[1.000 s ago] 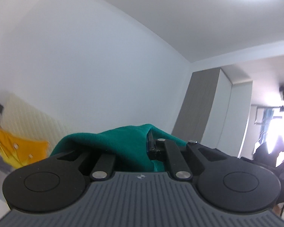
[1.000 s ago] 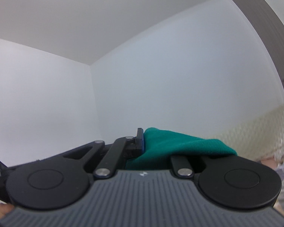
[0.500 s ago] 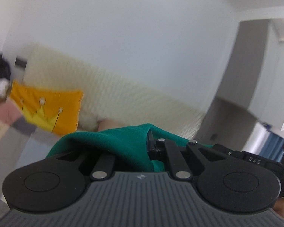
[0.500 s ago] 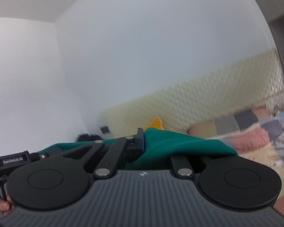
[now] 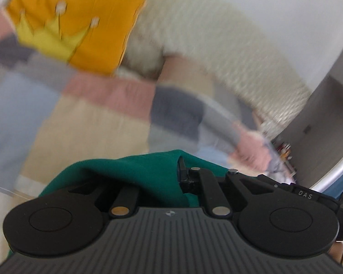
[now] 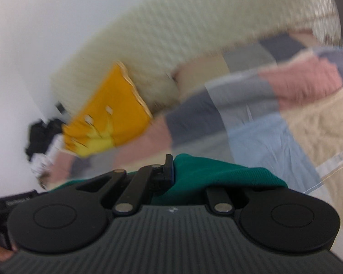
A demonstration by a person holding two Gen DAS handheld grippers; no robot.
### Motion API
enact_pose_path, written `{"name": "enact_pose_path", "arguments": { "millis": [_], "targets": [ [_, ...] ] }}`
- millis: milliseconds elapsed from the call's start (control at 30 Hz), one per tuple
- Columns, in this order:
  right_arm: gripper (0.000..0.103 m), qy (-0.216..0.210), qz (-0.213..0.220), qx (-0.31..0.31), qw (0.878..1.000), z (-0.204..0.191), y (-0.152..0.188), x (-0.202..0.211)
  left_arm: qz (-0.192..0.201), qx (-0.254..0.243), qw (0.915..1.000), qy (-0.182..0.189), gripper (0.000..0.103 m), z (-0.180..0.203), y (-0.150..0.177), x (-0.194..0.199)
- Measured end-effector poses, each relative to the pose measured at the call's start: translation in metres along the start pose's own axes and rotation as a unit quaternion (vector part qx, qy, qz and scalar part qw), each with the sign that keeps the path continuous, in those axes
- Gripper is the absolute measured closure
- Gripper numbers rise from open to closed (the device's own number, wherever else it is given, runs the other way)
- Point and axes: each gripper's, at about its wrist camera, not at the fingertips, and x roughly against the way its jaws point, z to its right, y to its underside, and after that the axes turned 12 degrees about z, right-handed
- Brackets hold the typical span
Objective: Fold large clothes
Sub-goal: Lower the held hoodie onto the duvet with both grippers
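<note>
Evidently both grippers pinch one green garment point(image 5: 135, 178): left gripper point(image 5: 179, 173) nearly closed, cloth bunched between its fingers and draped to their left; right gripper point(image 6: 171, 171) clamped too, green cloth spilling right of its fingers. Two grips likely keep the edge spread for laying flat. Beyond the fingertips, blurred: patchwork bedspread point(image 5: 84, 116), yellow pillow point(image 6: 112, 116)

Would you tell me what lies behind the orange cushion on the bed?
A cream quilted headboard rises behind the orange cushion; the cushion hides the headboard's lower part.
</note>
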Motion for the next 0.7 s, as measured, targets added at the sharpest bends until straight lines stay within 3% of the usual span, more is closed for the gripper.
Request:
{"name": "enact_pose_path", "arguments": {
  "millis": [133, 233, 367, 467, 500, 533, 567, 633, 700],
  "targets": [
    [0.094, 0.012, -0.045, 0.002, 0.999, 0.022, 0.038, -0.046, -0.056, -0.003, 0.9977, -0.039, 0.092, -0.044, 0.029, -0.073],
    [0.093, 0.014, -0.075, 0.009, 0.997, 0.025, 0.057, -0.058, -0.087, -0.051, 0.9923, -0.071, 0.092, -0.055, 0.055, -0.096],
    [0.091, 0.025, -0.081, 0.019, 0.996, 0.022, 0.067, -0.063, -0.100, -0.050, 0.9910, -0.074, 0.091, -0.058, 0.067, -0.092],
    [0.087, 0.018, -0.085, 0.022, 0.996, 0.016, 0.061, -0.056, -0.094, -0.083, 0.9895, -0.073, 0.085, -0.040, 0.057, -0.071],
    [0.082, 0.016, -0.086, 0.028, 0.996, 0.012, 0.058, -0.050, -0.096, -0.091, 0.9888, -0.070, 0.071, -0.034, 0.054, -0.065],
    [0.068, 0.013, -0.086, 0.031, 0.996, 0.011, 0.056, -0.050, -0.098, -0.094, 0.9886, -0.065, 0.047, -0.025, 0.049, -0.051],
    [0.051, 0.009, -0.081, 0.034, 0.996, 0.007, 0.054, -0.045, -0.097, -0.092, 0.9894, -0.056, 0.037, -0.018, 0.045, -0.037],
    [0.032, 0.002, -0.068, 0.032, 0.997, -0.002, 0.050, -0.024, -0.083, -0.093, 0.9910, -0.050, 0.033, -0.004, 0.035, -0.013],
    [0.029, 0.000, -0.054, 0.034, 0.998, -0.013, 0.046, 0.001, -0.081, -0.098, 0.9902, -0.057, 0.033, 0.007, 0.031, 0.012]
  ]
}}
